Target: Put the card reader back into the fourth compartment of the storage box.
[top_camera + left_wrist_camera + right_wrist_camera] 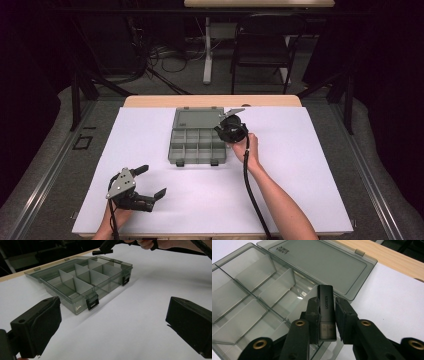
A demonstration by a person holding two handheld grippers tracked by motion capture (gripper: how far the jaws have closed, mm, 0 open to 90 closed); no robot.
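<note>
Right gripper (327,315) pinching black stick (326,312): lower it into corner cell of box (249,302), clear dividers, then release. Left gripper (110,322) spread, idle.

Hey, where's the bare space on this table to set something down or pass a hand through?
The white mat is bare right of the organizer box and across the front between the two forearms. The left tongs sit open at the front left. It is crowded at the box's right edge, where the right tongs hold a black adapter.
</note>
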